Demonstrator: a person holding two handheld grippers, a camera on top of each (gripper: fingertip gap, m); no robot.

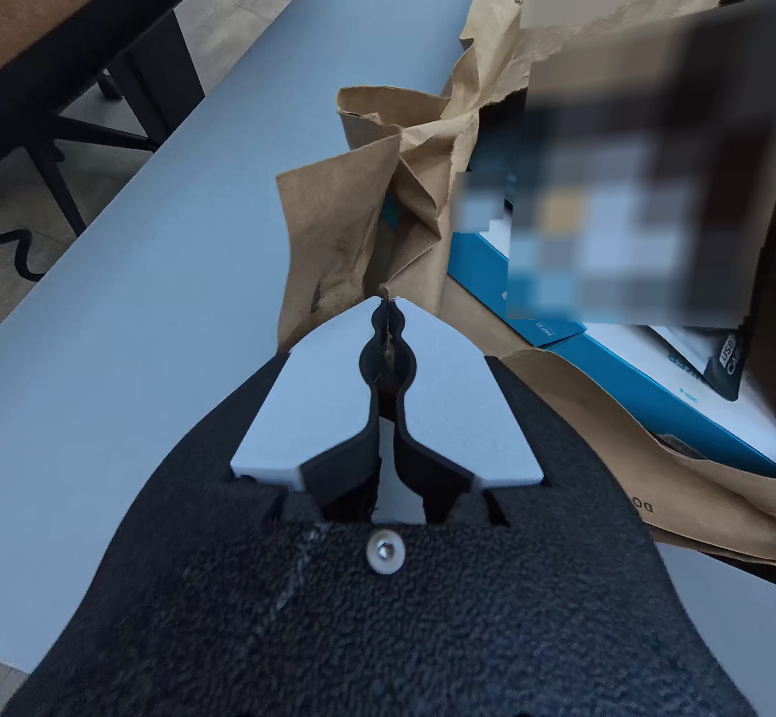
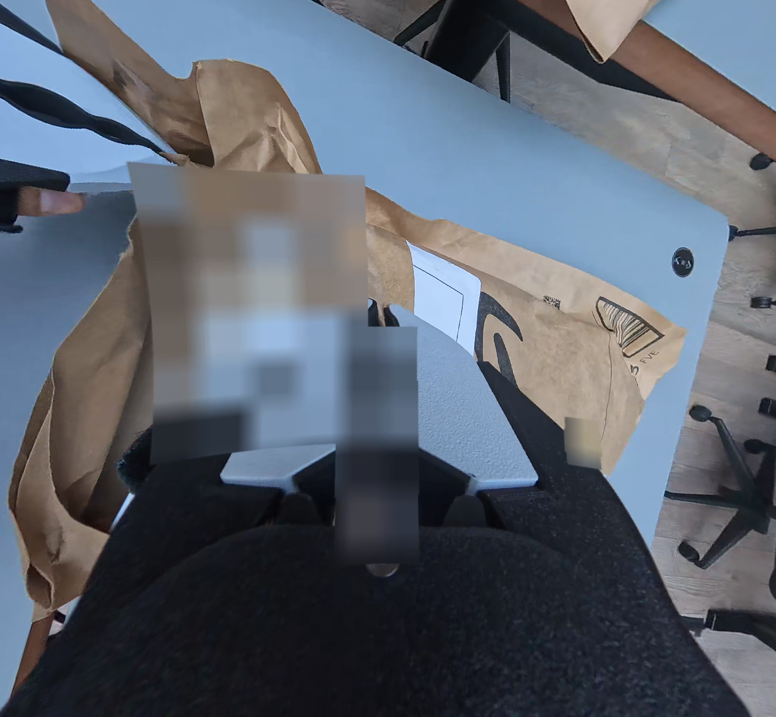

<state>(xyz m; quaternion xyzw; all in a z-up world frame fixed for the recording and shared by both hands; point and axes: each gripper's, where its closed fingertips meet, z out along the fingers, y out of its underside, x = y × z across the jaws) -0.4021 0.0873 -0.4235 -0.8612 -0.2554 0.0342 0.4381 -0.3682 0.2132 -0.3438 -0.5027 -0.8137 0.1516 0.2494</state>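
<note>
The left gripper (image 1: 388, 306) pinches a torn edge of the brown paper bag (image 1: 336, 227), which lies crumpled on the grey table (image 1: 189, 235) around a blue box (image 1: 630, 394). A blur hides the right gripper's (image 2: 380, 319) tips, so its state cannot be told.

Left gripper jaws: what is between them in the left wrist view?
A thin torn edge of the brown paper bag is pinched in the left gripper; nothing else, per the left wrist view.
</note>
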